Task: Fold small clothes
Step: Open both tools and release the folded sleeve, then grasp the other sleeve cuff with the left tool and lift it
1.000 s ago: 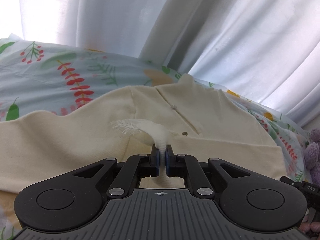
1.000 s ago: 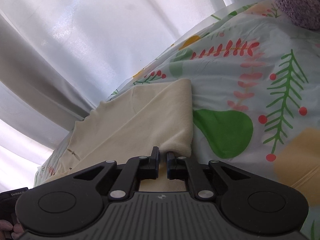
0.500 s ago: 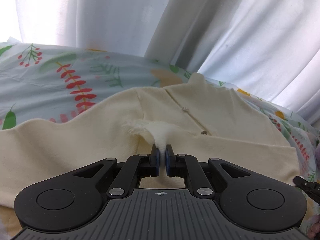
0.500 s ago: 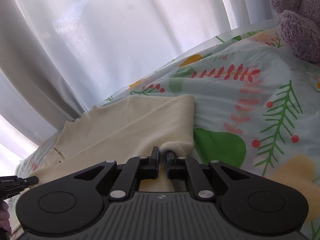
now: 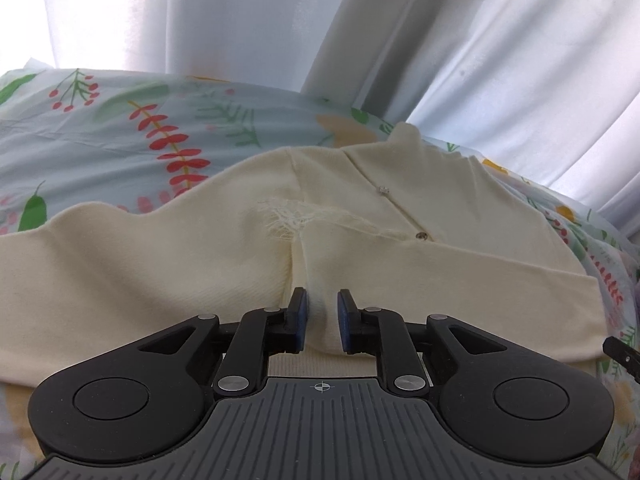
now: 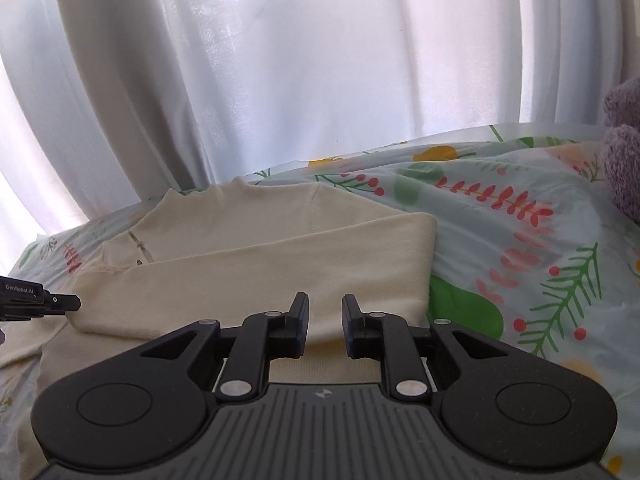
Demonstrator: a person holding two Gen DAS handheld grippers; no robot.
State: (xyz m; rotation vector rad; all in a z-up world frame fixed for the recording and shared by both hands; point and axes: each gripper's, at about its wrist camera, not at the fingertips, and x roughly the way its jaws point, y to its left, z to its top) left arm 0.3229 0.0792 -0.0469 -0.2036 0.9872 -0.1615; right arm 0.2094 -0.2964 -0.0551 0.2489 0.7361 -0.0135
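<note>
A cream knit cardigan [image 5: 420, 208] is spread on a floral bedsheet [image 5: 120, 136], with its lower part folded up over the body so that a doubled edge lies nearest the cameras. A small button [image 5: 421, 235] and a frayed patch of loose threads [image 5: 286, 218] are seen near the placket in the left wrist view. In the right wrist view the folded layer [image 6: 280, 280] is seen to end in a rounded fold at its right side, just beside a green leaf print on the sheet.

The left gripper [image 5: 321, 320] is held with its jaws parted; a raised pinch of the cream fabric stands between the fingers, though no clamping can be made out. The right gripper [image 6: 324, 324] is likewise spread apart, with the folded edge lying in the gap between its fingers.

White curtains [image 6: 280, 80] are hung behind the bed. A purple plush toy [image 6: 624, 160] is seen at the right edge of the right wrist view.
</note>
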